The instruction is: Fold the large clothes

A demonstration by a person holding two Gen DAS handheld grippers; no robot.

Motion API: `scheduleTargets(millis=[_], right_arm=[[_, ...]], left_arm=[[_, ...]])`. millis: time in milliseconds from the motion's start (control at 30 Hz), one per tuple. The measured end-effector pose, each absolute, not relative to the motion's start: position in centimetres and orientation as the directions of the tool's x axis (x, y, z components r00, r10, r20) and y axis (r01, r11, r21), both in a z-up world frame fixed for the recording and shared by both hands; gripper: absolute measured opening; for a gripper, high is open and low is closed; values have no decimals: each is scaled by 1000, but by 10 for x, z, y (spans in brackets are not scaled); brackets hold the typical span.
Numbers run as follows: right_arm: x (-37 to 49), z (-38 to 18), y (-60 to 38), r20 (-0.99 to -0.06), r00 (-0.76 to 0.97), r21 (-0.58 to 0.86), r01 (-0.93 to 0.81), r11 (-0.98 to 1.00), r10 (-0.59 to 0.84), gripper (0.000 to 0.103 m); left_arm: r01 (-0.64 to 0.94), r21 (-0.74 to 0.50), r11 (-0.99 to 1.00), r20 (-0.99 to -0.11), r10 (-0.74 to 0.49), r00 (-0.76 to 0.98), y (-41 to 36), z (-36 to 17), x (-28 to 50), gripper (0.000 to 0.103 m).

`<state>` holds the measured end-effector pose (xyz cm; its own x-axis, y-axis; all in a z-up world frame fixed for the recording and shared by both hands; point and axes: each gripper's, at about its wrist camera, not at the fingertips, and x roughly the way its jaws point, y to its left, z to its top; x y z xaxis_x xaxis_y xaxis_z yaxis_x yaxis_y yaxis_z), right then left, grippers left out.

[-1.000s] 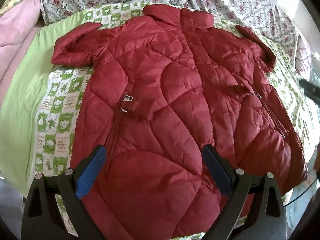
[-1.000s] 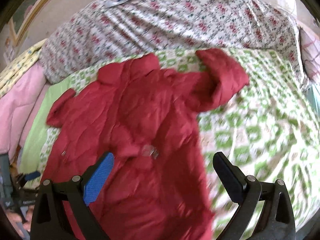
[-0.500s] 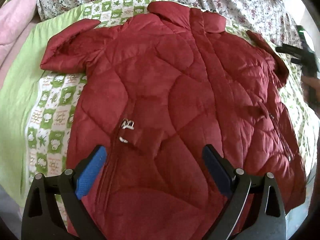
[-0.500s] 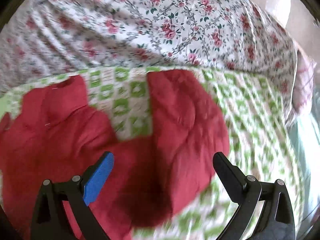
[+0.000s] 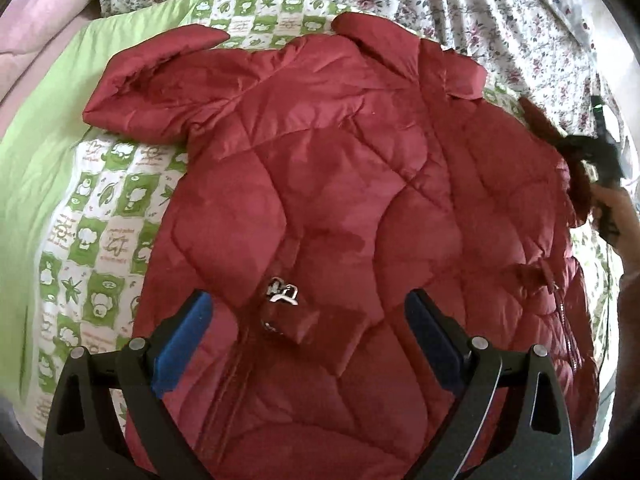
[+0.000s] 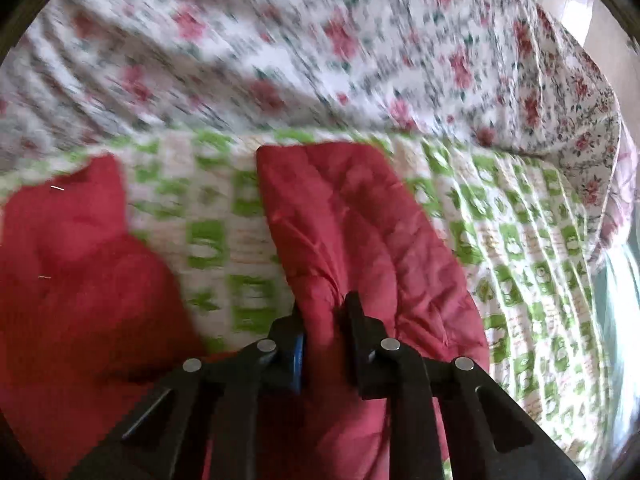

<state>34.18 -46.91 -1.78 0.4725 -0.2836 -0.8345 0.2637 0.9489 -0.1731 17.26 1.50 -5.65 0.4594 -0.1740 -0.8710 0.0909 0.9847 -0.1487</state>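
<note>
Red quilted jacket [image 5: 340,216] spread front-up on the bed's green-checked blanket [image 5: 104,216]. Right hand-held gripper [image 6: 324,320] clenched on the jacket's sleeve [image 6: 360,232]; left hand-held gripper [image 5: 308,320] spread wide, empty, above the jacket's zipper pull [image 5: 282,295]. Best folded by lifting the sleeve across the jacket's chest, keeping fabric taut.

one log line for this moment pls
left hand-held gripper open over red jacket | right hand-held gripper shut on sleeve

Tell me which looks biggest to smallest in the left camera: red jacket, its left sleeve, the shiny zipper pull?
1. red jacket
2. sleeve
3. zipper pull, tiny
</note>
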Motion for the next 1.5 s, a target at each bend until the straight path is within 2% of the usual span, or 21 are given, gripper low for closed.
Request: scheduleTargets(millis=[267, 467, 567, 700, 967, 1000, 1067, 1100, 1200, 1267, 1300, 1333, 1367, 1467, 1500], right_arm=[[296, 27, -397, -790, 611, 123, 72, 990, 54, 14], [259, 24, -296, -755, 587, 244, -165, 956, 294, 14], [244, 8, -249, -772, 530, 234, -276, 932, 351, 14], [233, -27, -209, -826, 465, 162, -344, 925, 318, 15], [218, -56, -197, -853, 403, 154, -410, 899, 331, 28], [218, -57, -199, -855, 391, 168, -411, 896, 339, 32], [218, -60, -203, -856, 368, 202, -410, 889, 364, 59], [217, -60, -204, -851, 365, 215, -412, 885, 377, 62], [214, -64, -205, -851, 368, 212, -413, 885, 376, 62], [214, -65, -206, -848, 368, 219, -412, 884, 382, 62], [213, -64, -208, -846, 369, 223, -409, 885, 384, 62], [213, -64, -209, -846, 371, 224, -406, 886, 384, 62], [213, -63, -211, -845, 372, 225, -403, 887, 384, 62], [205, -53, -224, -834, 394, 233, -383, 894, 386, 62], [201, -48, -232, -824, 411, 240, -370, 897, 390, 62]], left_arm=[[135, -210, 968, -869, -248, 428, 15, -54, 166, 98], [171, -265, 949, -853, -313, 418, 13, -48, 162, 98], [173, -321, 931, -843, -364, 396, 18, -48, 164, 98], [151, -352, 924, -838, -382, 390, 31, -48, 172, 98], [137, -440, 888, -805, -457, 377, 45, -46, 232, 98], [138, -437, 889, -807, -456, 375, 43, -47, 246, 98], [147, -445, 884, -809, -467, 356, 37, -51, 274, 98], [147, -451, 880, -810, -473, 345, 33, -54, 285, 98], [176, -484, 857, -803, -515, 300, 14, -64, 319, 98], [206, -446, 871, -825, -489, 282, -2, -71, 329, 97], [224, -423, 878, -833, -474, 284, -8, -74, 331, 93], [247, -407, 879, -836, -468, 288, -13, -76, 330, 71], [258, -407, 876, -835, -472, 285, -14, -77, 329, 43], [260, -434, 863, -809, -500, 310, -1, -69, 324, 18], [256, -414, 874, -809, -482, 336, 7, -62, 321, 18]])
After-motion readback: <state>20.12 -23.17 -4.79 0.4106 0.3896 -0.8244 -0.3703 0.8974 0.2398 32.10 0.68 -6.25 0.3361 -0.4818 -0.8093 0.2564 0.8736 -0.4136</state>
